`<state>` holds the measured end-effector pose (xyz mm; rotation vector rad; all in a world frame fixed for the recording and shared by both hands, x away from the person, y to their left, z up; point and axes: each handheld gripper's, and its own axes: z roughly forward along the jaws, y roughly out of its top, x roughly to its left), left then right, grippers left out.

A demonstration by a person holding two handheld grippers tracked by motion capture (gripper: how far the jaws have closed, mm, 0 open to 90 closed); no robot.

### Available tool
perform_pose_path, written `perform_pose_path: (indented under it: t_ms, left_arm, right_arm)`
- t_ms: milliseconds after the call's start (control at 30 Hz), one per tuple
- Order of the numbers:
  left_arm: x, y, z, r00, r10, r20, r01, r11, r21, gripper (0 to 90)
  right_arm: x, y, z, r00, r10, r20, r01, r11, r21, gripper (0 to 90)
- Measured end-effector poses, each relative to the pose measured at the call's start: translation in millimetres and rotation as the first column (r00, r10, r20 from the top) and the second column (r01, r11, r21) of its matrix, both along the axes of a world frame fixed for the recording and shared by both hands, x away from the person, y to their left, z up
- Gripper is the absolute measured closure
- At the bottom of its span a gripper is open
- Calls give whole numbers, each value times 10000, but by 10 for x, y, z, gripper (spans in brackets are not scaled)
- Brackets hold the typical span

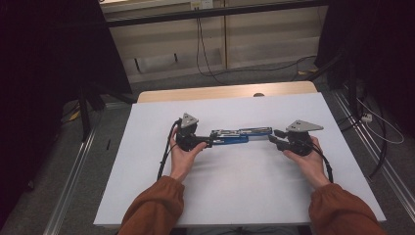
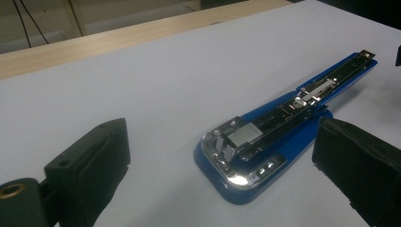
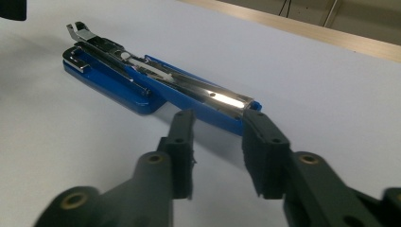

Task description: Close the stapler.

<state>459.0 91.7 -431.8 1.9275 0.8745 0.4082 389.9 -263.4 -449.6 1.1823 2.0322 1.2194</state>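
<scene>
Tbl [image 1: 230, 191] white, wood edge behind.

Glossy blue plastic stapler [image 2: 265, 142] with shiny chrome metal rail, on smooth matt white tabletop [image 1: 235, 186], pale wood edge.

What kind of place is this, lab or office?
Most likely a lab recording bench. A white table stands on grey floor flanked by aluminium rails, dark curtains hang at the sides, and loose cables run along the back wall. On the table lies one opened blue stapler.

White table [image 1: 235, 196], floor cables [image 1: 205, 54]
</scene>
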Motion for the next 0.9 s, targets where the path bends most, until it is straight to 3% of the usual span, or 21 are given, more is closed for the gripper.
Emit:
perform_pose_path:
  t_ms: [67,167,300,400,467,600,733,900]
  left_arm:
    - [-10,-28,-11,10000,-90,-9,90,9999,83,51]
    - [-31,-91,-56,9987,-303,-407,307,9995,114,57]
    - [-61,-148,-60,9976,-547,-415,556,9982,227,110]
    - [-84,-161,-48,9967,-730,-342,742,9967,326,225]
    - [-100,-165,-53,9959,-840,-343,864,9934,751,323]
    - [-109,-178,-71,9948,-877,-522,903,9947,500,494]
    - [-102,-162,-52,9927,-1074,-543,1088,9938,242,592]
    - [-81,-127,-69,9922,-1107,-579,1126,9932,306,738]
  right_arm:
    - [-5,-13,11,10000,-15,67,15,10000,80,785]
    - [-11,-31,16,10000,-10,-29,11,9994,334,900]
    - [-15,-22,18,9999,58,-105,-55,9996,278,900]
    - [-10,-10,9,9999,109,-123,-107,9998,179,900]
    - [-8,-14,14,9998,201,-18,-201,9996,218,900]
    - [-1,-35,18,9998,198,6,-198,9996,200,900]
    - [7,-41,6,9998,182,-107,-181,9998,131,900]
    - [14,-34,-11,9996,222,-162,-223,9997,-67,900]
